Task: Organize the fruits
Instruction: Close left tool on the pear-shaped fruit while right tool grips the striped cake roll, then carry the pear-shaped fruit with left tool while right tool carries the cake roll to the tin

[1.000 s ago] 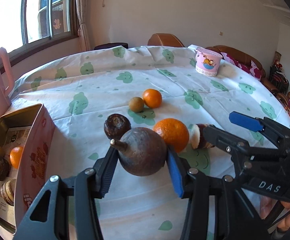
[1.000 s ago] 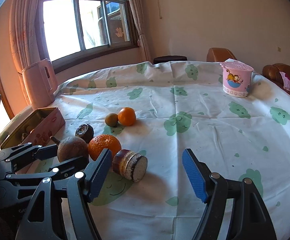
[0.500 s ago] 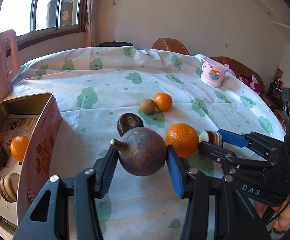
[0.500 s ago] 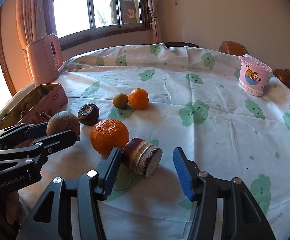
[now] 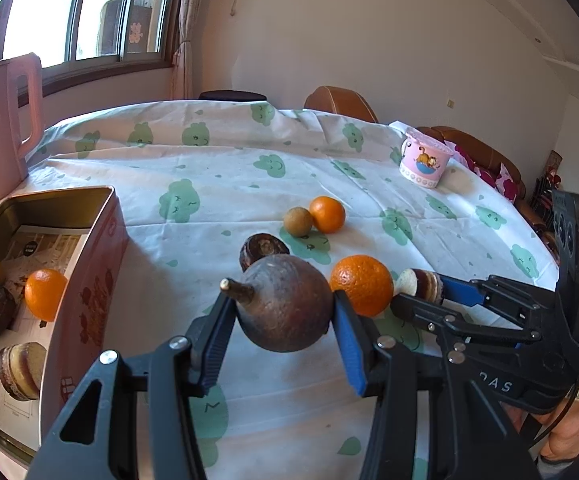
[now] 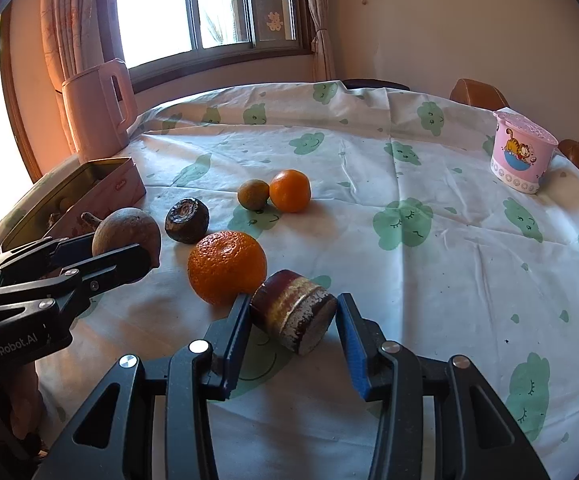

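Already clamped in the left gripper (image 5: 283, 322), the round brown stemmed fruit (image 5: 285, 302) sits centre frame, the open tin (image 5: 55, 194) waiting at left. Right of the large orange (image 6: 227, 266), the right gripper (image 6: 291, 330) is closing around a cut banded fruit piece (image 6: 295, 310); squaring both pads on its flanks should stop it rolling.

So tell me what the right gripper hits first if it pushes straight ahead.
The right gripper, its jaws closing, has the cut brown chunk between its fingers, so it meets that first. Just past it sits the big orange, probably next, though depth is unclear.
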`<state>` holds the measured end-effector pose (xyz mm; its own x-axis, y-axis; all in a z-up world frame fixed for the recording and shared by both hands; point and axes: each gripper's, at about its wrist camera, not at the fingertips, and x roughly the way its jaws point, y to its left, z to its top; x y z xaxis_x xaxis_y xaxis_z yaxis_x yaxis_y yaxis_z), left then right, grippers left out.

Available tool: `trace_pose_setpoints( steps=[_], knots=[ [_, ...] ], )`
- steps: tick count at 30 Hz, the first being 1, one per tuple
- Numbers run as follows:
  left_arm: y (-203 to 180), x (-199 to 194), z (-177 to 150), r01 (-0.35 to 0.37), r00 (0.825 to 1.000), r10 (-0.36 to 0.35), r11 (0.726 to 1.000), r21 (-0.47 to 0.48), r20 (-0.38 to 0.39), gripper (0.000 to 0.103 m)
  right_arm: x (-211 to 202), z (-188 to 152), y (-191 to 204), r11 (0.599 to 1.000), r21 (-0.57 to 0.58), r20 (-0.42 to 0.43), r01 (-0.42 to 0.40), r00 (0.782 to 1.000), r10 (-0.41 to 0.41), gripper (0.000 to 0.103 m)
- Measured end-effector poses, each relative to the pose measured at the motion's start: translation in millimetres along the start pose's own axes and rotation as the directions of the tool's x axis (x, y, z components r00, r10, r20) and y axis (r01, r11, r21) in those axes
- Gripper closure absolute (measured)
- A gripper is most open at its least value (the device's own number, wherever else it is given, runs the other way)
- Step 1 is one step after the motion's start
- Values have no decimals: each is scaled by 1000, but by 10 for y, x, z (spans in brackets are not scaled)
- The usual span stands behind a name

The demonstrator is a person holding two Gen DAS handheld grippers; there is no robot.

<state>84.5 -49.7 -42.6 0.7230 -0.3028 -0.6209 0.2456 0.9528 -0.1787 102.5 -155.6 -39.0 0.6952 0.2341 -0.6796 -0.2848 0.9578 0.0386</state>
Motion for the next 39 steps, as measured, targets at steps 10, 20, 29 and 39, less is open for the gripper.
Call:
trace_pose_setpoints(
  steps=[10, 20, 29, 39],
  knots=[
    [27, -68, -7, 3, 999, -3, 1000, -12, 41, 52, -131, -29, 49, 999, -25, 83, -22, 996, 24, 58],
    [32, -115, -15, -7, 998, 8, 1000, -14, 70, 52, -208, -51, 85, 998, -51, 133, -32, 990, 38, 58],
    [6, -168, -28, -23, 995, 23, 1000, -4, 101, 52, -268, -76, 117, 997, -69, 176, -25, 984, 37, 58],
    [-7, -209, -41, -36, 991, 36, 999, 2, 126, 52, -309, -93, 131, 997, -79, 207, -21, 978, 37, 58]
  ],
)
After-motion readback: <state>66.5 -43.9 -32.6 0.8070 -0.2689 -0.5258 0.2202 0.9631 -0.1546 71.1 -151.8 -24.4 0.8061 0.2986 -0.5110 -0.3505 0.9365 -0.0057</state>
